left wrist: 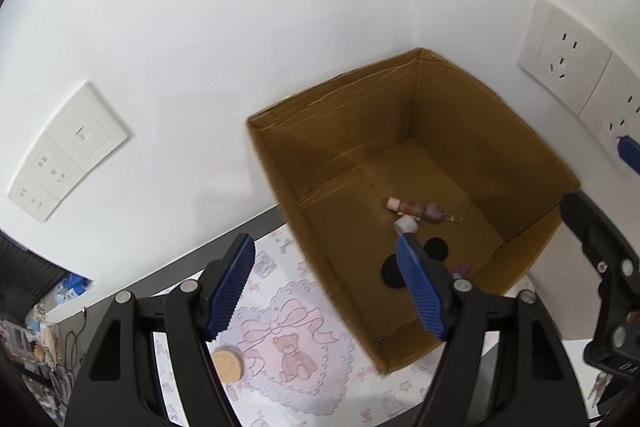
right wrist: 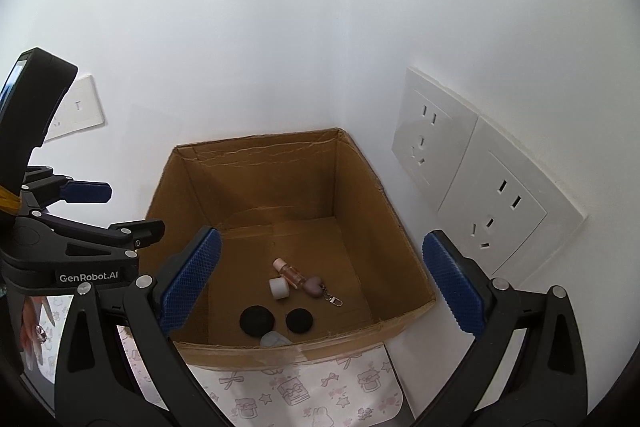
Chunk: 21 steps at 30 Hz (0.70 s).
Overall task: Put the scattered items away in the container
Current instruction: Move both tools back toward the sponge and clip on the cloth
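Cardboard box [right wrist: 404, 263], brown & open-topped, sits in a corner where 2 white walls meet, on a pink printed mat [left wrist: 296, 339] w/ a teddy-bear-and-bow design. Already inside on the box floor: a small pink bottle [right wrist: 289, 273] w/ a heart charm and metal clip, a white cap [right wrist: 279, 289], 2 black round pads [right wrist: 257, 321] and a pale clear item at the near wall, too small to identify.

1 item remains outside: a round tan disc [left wrist: 228, 365], lying flat on the mat, just left of the box and below the left gripper [left wrist: 324, 291]. It looks like a makeup sponge or puff, though that's a guess. If so, it's likely very light, soft & squashy, not fragile. Best hold would be across its edges, pinching opposite sides; a flat-lying disc may need 1 finger slid under its rim. Light squeeze should be enough.

Left gripper's jaws stand apart w/ nothing between the blue pads [left wrist: 230, 287]; it points down toward the box's near-left wall. Right gripper [right wrist: 320, 287] also has its jaws spread wide and empty, aimed into the box from the front.

Wall sockets [right wrist: 492, 211] are mounted on the right wall, more plates on the left.
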Motion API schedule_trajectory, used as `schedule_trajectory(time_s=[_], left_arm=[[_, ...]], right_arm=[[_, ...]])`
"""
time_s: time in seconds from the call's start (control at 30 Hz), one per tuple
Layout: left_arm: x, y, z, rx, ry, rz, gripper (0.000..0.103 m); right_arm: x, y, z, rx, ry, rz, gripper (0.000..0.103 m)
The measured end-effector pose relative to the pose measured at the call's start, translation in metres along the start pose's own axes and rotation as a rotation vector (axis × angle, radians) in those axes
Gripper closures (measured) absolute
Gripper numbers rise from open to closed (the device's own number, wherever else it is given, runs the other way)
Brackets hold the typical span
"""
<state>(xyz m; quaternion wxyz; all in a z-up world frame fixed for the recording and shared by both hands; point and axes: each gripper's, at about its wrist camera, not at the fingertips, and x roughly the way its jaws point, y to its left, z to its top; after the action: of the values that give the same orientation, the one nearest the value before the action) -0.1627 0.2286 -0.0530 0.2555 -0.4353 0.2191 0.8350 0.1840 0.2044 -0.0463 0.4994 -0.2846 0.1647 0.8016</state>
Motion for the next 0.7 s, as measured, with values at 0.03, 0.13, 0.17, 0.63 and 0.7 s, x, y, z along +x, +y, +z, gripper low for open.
schedule_trajectory(time_s=[0.03, 0.13, 0.17, 0.63, 0.7], left_arm=[[-0.001, 0.004, -0.003, -0.01, 0.004, 0.001, 0.031], [-0.006, 0.019, -0.014, -0.048, 0.01, 0.017, 0.031], [-0.009, 0.025, -0.019, -0.061, 0.01, 0.028, 0.031], [-0.039, 0.117, -0.087, -0.218, 0.028, 0.156, 0.031], [-0.041, 0.131, -0.096, -0.239, 0.036, 0.167, 0.031]], right_arm=[[-0.001, 0.002, 0.0, -0.002, -0.002, 0.004, 0.001], [-0.007, 0.011, -0.001, -0.012, -0.008, 0.025, 0.001], [-0.008, 0.015, -0.001, -0.017, -0.009, 0.033, 0.001], [-0.03, 0.095, -0.007, -0.106, -0.027, 0.156, 0.001], [-0.032, 0.108, -0.008, -0.117, -0.028, 0.174, 0.001]])
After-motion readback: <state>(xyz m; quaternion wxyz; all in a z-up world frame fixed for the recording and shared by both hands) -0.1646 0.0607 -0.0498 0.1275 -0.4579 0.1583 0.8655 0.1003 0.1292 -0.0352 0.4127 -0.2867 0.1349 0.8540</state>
